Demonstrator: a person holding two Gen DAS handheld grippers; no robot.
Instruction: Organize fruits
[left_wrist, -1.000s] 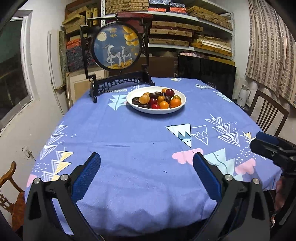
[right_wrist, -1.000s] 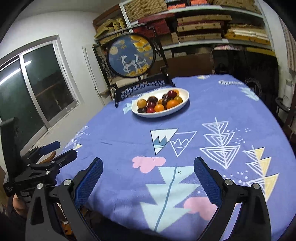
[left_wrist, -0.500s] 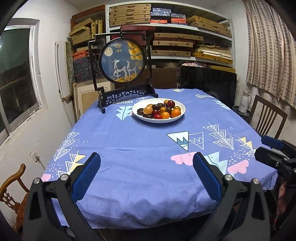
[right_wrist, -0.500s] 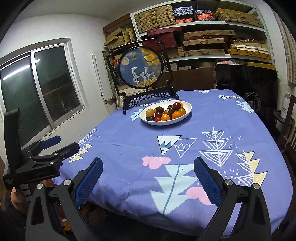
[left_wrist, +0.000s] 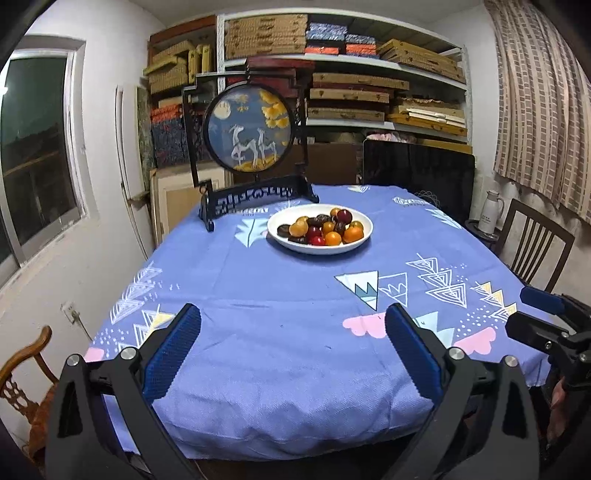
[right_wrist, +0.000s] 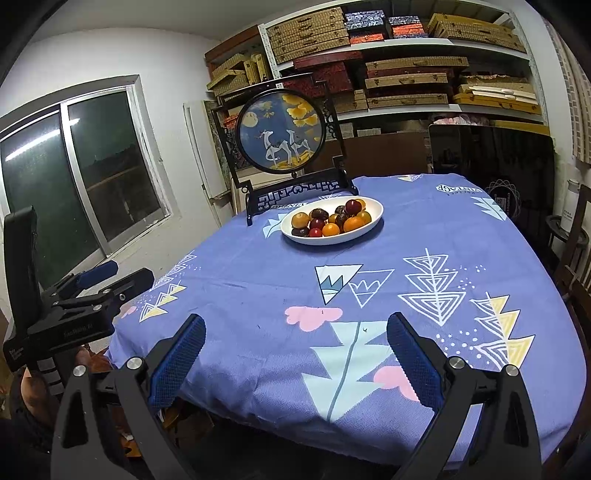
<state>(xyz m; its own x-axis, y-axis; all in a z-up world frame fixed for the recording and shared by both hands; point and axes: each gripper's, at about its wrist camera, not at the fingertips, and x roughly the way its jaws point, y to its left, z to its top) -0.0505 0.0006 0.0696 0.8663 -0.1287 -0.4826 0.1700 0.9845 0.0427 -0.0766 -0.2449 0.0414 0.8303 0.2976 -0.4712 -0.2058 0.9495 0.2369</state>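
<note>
A white oval plate (left_wrist: 354, 244) sits on the far half of the blue-clothed table (left_wrist: 295, 302). It holds several small orange, red and dark fruits (left_wrist: 325, 229). It also shows in the right wrist view (right_wrist: 373, 221) with its fruits (right_wrist: 332, 221). My left gripper (left_wrist: 293, 332) is open and empty, held above the table's near edge, far from the plate. My right gripper (right_wrist: 295, 338) is open and empty, also at the near edge. Each gripper shows in the other's view, the right one (left_wrist: 546, 325) and the left one (right_wrist: 99, 284).
A round framed deer picture on a black stand (left_wrist: 251, 147) stands just behind the plate. Shelves of boxes (left_wrist: 369, 85) fill the back wall. Wooden chairs stand at right (left_wrist: 535, 240) and lower left (left_wrist: 22, 373). A window (right_wrist: 74, 177) is on the left.
Both grippers have drawn back and risen from the table, so the plate looks smaller and farther. Both stay open and empty. The fruits have not moved.
</note>
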